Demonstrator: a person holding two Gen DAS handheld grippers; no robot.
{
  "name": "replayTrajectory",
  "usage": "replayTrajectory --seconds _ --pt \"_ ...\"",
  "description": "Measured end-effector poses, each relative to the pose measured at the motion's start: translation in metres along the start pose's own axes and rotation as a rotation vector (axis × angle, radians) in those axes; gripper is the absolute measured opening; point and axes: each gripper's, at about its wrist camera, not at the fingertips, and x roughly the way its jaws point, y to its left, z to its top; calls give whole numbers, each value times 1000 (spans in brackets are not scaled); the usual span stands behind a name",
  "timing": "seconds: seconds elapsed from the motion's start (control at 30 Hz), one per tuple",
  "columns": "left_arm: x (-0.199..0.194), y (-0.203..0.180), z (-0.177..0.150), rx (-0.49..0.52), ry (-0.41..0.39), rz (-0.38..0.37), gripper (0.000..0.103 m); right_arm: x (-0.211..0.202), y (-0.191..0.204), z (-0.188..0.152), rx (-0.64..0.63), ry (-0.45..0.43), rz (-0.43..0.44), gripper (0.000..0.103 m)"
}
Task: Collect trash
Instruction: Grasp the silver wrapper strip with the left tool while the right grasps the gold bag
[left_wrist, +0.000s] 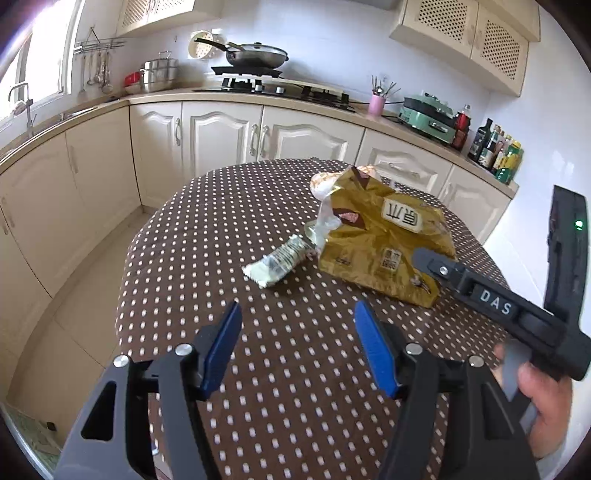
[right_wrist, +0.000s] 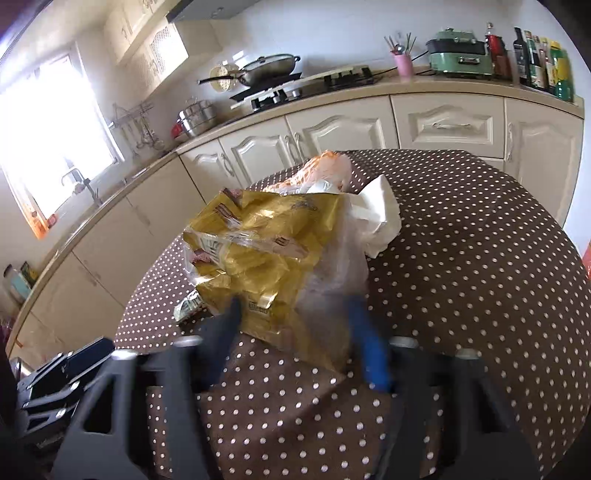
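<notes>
Lying between the right gripper (right_wrist: 295, 328) fingers, the gold wrapper (right_wrist: 258, 254) looks pinched; left gripper (left_wrist: 297, 347) fingers spread empty.

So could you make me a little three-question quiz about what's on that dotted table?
1. True or false: the left gripper holds the gold bag.
2. Which lies nearest the gold bag's left edge in the left view? A) small white wrapper B) pink cup C) frying pan
3. What pattern covers the tablecloth?

Key: 1 false, its jaws are open and empty; 2 A; 3 white dots on brown.
</notes>
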Motion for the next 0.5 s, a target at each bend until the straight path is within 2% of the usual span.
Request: replayTrajectory --seconds 0.03,0.07,0.1,0.23,0.33,0.5 --pt "7 2 2 -10 4 4 62 2 -1 1 3 -3 11 26" --pt "14 4 4 -20 11 2 62 -1 -2 1 -1 -12 5 12" --pt "21 5 6 -26 20 2 62 -4 -1 3 -17 -42 -18 7" --pt "45 4 15 -9 49 34 62 -16 2 10 -63 -138 -79 6" --pt "61 3 21 6 71 76 62 -8 -3 16 -57 -140 -79 6" --pt "88 5 32 19 123 104 62 2 -6 22 -59 -144 -87 6"
